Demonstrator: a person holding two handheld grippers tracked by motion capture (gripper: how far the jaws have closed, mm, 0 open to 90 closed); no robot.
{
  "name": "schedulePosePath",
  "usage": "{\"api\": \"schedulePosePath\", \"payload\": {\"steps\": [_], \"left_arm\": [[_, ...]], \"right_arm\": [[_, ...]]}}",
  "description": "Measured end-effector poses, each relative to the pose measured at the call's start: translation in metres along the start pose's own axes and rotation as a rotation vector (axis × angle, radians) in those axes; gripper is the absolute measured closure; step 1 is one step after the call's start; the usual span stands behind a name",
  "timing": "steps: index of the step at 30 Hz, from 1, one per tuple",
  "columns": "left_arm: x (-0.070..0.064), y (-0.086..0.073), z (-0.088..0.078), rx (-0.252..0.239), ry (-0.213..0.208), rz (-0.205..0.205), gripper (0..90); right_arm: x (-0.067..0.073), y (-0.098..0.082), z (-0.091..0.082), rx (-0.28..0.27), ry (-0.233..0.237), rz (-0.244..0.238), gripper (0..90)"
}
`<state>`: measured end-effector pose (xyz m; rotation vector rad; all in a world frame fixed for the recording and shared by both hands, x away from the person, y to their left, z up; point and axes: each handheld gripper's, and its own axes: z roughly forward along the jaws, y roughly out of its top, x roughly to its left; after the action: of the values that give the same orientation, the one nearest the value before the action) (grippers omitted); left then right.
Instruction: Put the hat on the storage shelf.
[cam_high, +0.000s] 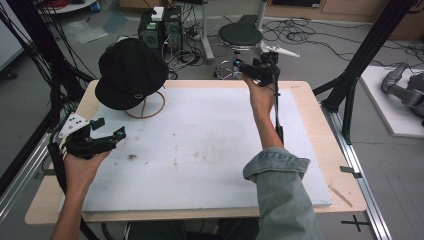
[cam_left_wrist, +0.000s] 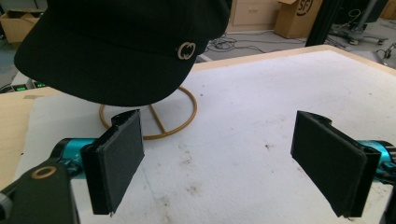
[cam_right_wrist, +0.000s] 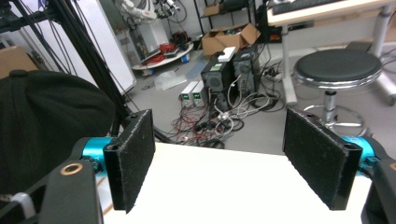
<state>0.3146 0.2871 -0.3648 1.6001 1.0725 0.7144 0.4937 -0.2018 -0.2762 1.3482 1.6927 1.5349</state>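
The cap (cam_high: 131, 72) is sitting on its stand (cam_high: 146, 106) ahead of the open left tongs (cam_high: 108, 132); the right tongs (cam_high: 248, 66), open and empty, are waiting far aside.

The black cap (cam_left_wrist: 116, 46) looks like matt woven cloth, and on its front sits a small shiny metal emblem (cam_left_wrist: 186, 50). It rests on a thin wire stand (cam_left_wrist: 180, 123) with a brass-like, slightly glossy finish. The white mat (cam_high: 210, 145) on the table is matt and a little rough, with dark stains. Around it the pale wooden tabletop (cam_high: 320, 125) looks smooth. The left gripper (cam_left_wrist: 231, 163) has matt, rough black pads (cam_left_wrist: 119, 156) and glossy turquoise metal parts. The round stool seat (cam_right_wrist: 338, 65) is smooth black padding with a shiny chrome rim.
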Motion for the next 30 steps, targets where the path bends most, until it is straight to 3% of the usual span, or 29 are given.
{"api": "schedulePosePath", "payload": {"steps": [8,9,14,15,19,25,28,30], "left_arm": [[0.003,-0.002,-0.002,-0.004,0.013,-0.011,17.4],[0.004,-0.002,-0.003,-0.004,0.014,-0.01,17.4],[0.005,-0.003,-0.003,-0.014,0.019,-0.015,17.4],[0.005,-0.003,-0.002,-0.015,0.017,-0.014,17.4],[0.003,-0.003,0.002,-0.01,0.01,-0.01,17.4],[0.002,-0.006,0.005,0.004,0.009,-0.007,17.4],[0.001,-0.007,0.005,0.007,0.01,-0.005,17.4],[0.001,-0.008,0.004,0.008,0.011,-0.003,17.4]], "right_arm": [[-0.016,-0.022,-0.047,0.015,-0.066,-0.062,13.7],[-0.016,-0.022,-0.047,0.015,-0.066,-0.062,13.7],[-0.019,-0.042,-0.078,0.026,-0.102,-0.126,12.7],[-0.021,-0.05,-0.09,0.02,-0.106,-0.135,12.4],[-0.022,-0.067,-0.111,0.019,-0.119,-0.156,12.1],[-0.023,-0.092,-0.135,0.0,-0.138,-0.187,11.6],[-0.024,-0.097,-0.138,0.054,-0.162,-0.183,11.5],[-0.025,-0.105,-0.143,0.018,-0.158,-0.178,11.5]]}}
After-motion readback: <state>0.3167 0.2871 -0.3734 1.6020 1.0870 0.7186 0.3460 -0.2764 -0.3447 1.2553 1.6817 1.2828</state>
